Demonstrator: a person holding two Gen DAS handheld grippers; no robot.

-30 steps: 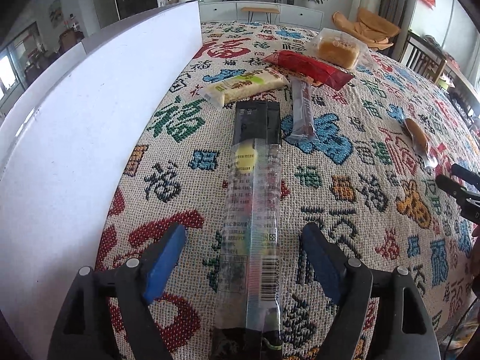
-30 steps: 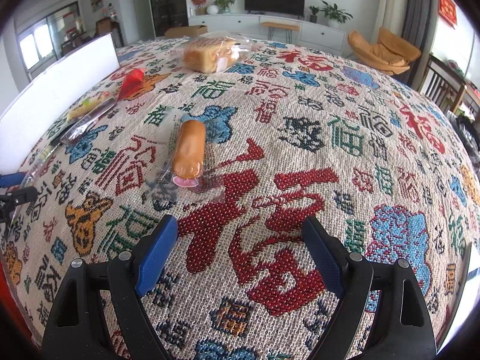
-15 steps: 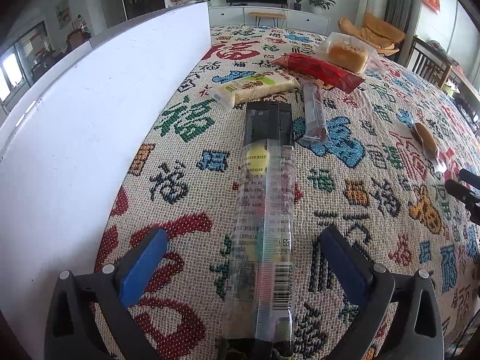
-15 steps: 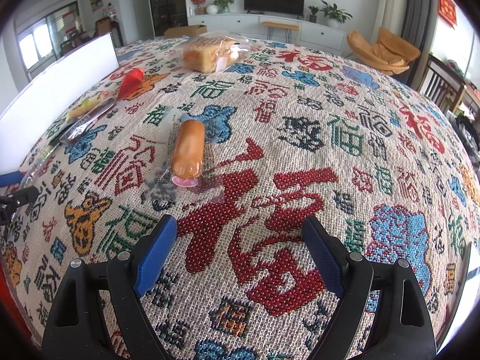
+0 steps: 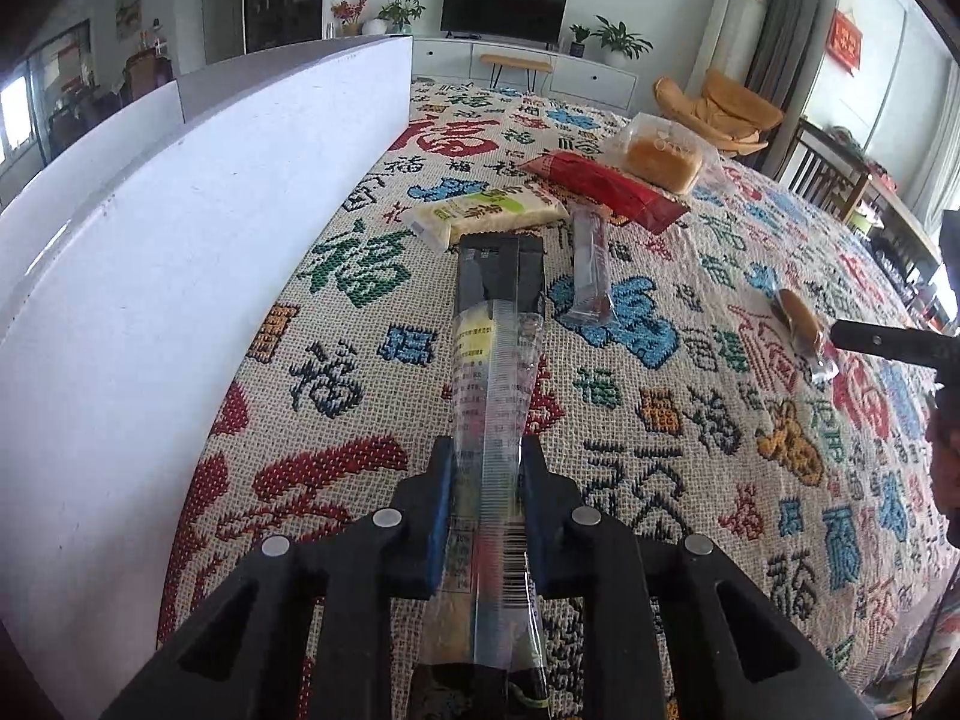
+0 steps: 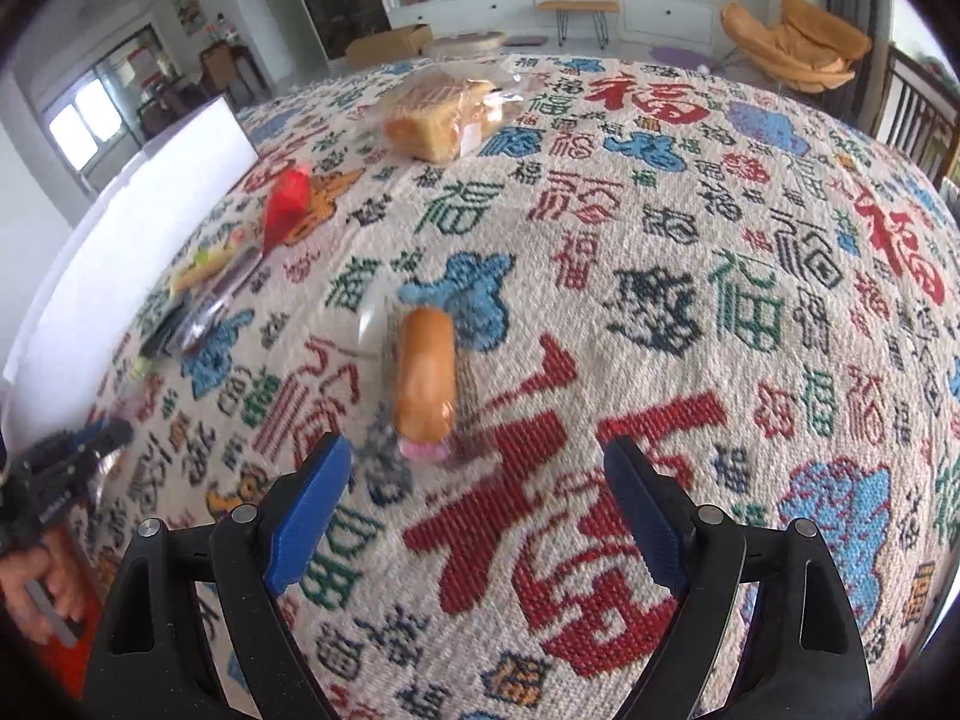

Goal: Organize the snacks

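1. left gripper [image 5: 485,498] – clamped on the long clear snack packet [image 5: 492,396], which lies beside the white board [image 5: 180,276] on the desk [image 5: 690,480].
2. right gripper [image 6: 477,510] – fingers apart, near the wrapped sausage bun [image 6: 425,381], well apart from that board.

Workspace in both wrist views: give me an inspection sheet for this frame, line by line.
Surface: table under a woven cloth with coloured characters; white board upright along its left edge.
Job's things: long clear snack packet, yellow-green packet, red packet, slim clear-red stick, bagged bread, wrapped sausage bun.
Clutter: nothing seen.
Grippers: left gripper shut on the long clear snack packet; right gripper open, just short of the bun.
Cables: thin cable at the table's right edge.
Surroundings: living room, television, plants, orange chair.
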